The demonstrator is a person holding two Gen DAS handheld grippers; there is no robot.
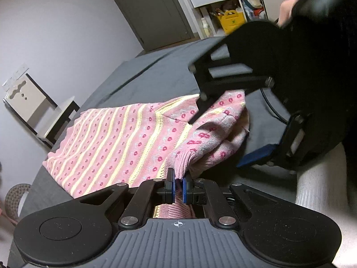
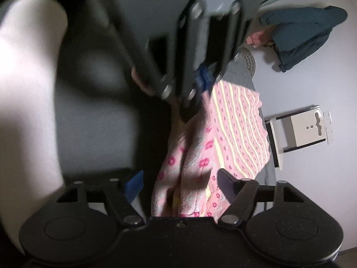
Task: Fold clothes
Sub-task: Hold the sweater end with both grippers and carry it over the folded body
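Sweater (image 1: pixel 116 138) lies on the dark grey bed (image 1: pixel 156 67), striped body spread flat toward the left, sleeve side bunched into a loose heap at the right. Flat body probably works as the base panel; the heap is what gets folded over it.

Left tongs (image 1: pixel 178 186): together, clamped on the ribbed cuff (image 1: pixel 181 159) at the near edge of the heap. Low and close to the bed, pointing forward along the fabric. Cuff rises slightly out of the pads, so the sleeve looks lifted, not dragged. Judgement: cuff grip gives control of the sleeve end for laying it across the body.

Right tongs (image 2: pixel 180 183): apart, blue pad (image 2: pixel 133 184) on one side, dark pad on the other, bunched sleeve fabric between them but not pinched. In the left view the tool comes in from the upper right, tilted down over the heap; one finger (image 1: pixel 198 109) is touching or just above the knit, cannot tell which. Likely positioned for a second grip on the bundle.
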